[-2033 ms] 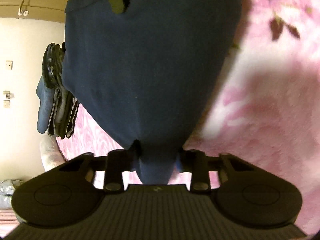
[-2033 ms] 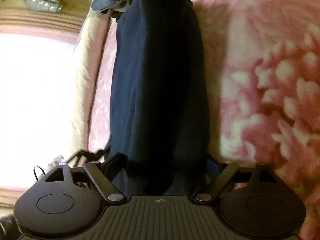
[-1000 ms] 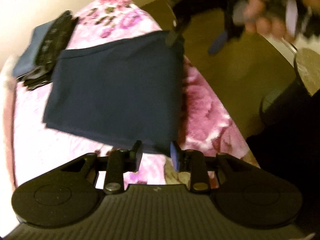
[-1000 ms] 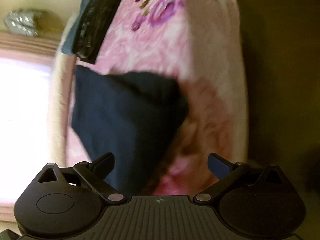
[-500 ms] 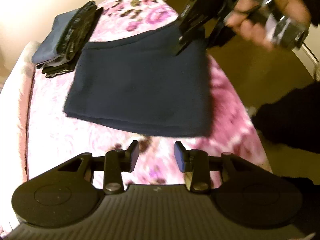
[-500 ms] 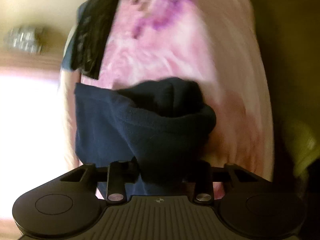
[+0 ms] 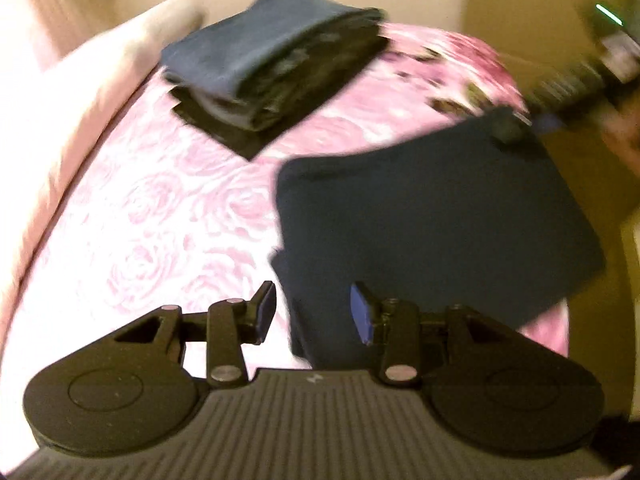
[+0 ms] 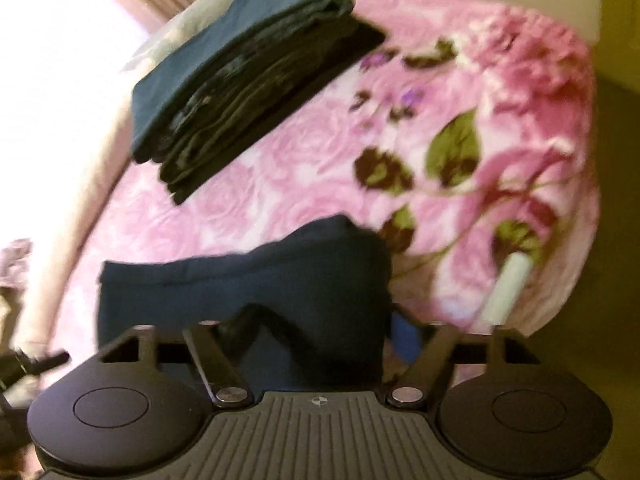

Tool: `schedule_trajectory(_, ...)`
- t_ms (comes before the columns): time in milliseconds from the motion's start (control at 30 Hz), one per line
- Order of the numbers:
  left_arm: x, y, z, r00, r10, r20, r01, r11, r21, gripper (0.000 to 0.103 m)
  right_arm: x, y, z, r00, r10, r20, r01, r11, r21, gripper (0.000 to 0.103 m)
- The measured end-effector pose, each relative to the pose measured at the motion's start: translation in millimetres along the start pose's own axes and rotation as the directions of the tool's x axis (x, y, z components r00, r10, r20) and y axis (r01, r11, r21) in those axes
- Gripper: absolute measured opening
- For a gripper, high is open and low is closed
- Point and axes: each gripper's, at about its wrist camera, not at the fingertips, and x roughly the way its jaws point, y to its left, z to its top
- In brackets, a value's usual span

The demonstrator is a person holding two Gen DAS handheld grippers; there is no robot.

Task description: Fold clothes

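Note:
A folded dark navy garment (image 7: pixel 432 232) lies on the pink floral blanket (image 7: pixel 168 216), near its right edge. My left gripper (image 7: pixel 314 312) is open and empty, just above the garment's near left corner. My right gripper (image 8: pixel 324 332) is open, with a raised fold of the garment (image 8: pixel 288 280) lying between its spread fingers. In the left wrist view the right gripper (image 7: pixel 520 128) shows blurred at the garment's far corner.
A stack of folded dark and blue clothes (image 7: pixel 276 68) sits at the far end of the bed; it also shows in the right wrist view (image 8: pixel 240 80). A pale pillow or bolster (image 7: pixel 80 92) runs along the left. The bed edge (image 8: pixel 576 208) drops off at right.
The garment was held hanging by both grippers, then laid on the blanket. The left gripper let go first and drew back. The right gripper, shut on the fold half a second ago, has opened.

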Motion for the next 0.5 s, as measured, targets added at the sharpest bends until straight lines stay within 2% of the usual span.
schedule_trajectory(33, 5.7, 8.9, 7.2, 1.0, 0.002, 0.007, -0.001, 0.999, -0.043, 0.036, -5.4, 0.7, -6.6, 0.999, -0.022, 0.028, 0.022, 1.0, 0.012, 0.075)
schedule_trajectory(133, 29.5, 38.3, 25.0, 0.998, -0.055, 0.005, 0.055, 0.982, -0.18, 0.036, -17.2, 4.2, -31.8, 0.997, -0.052, 0.065, 0.048, 0.997, 0.065, 0.075)
schedule_trajectory(167, 37.7, 42.8, 30.8, 0.997, -0.072, 0.007, 0.072, 0.974, -0.213, 0.036, -19.7, 8.2, -39.9, 0.996, -0.054, 0.068, 0.05, 0.997, 0.06, 0.075)
schedule_trajectory(233, 58.3, 51.5, 38.7, 0.995, -0.097, 0.006, 0.095, 0.961, -0.26, 0.037, -25.4, 23.5, -51.1, 0.996, -0.046, 0.079, 0.048, 0.999, -0.025, 0.075)
schedule_trajectory(300, 81.1, 57.2, 40.0, 0.995, -0.095, -0.031, 0.083, 0.959, -0.272, 0.036, -28.9, 37.6, -63.0, 0.996, -0.008, 0.084, 0.019, 0.992, -0.127, 0.075)
schedule_trajectory(367, 105.2, 61.2, 37.4, 0.993, -0.094, -0.078, 0.069, 0.958, -0.277, 0.036, -23.5, 45.1, -73.7, 0.998, 0.036, 0.06, -0.025, 0.984, -0.174, 0.075)
schedule_trajectory(500, 119.6, 57.8, 28.2, 0.993, -0.104, -0.061, 0.084, 0.959, -0.271, 0.037, 2.0, 47.5, -91.0, 0.999, 0.044, -0.012, -0.046, 0.973, -0.225, 0.075)
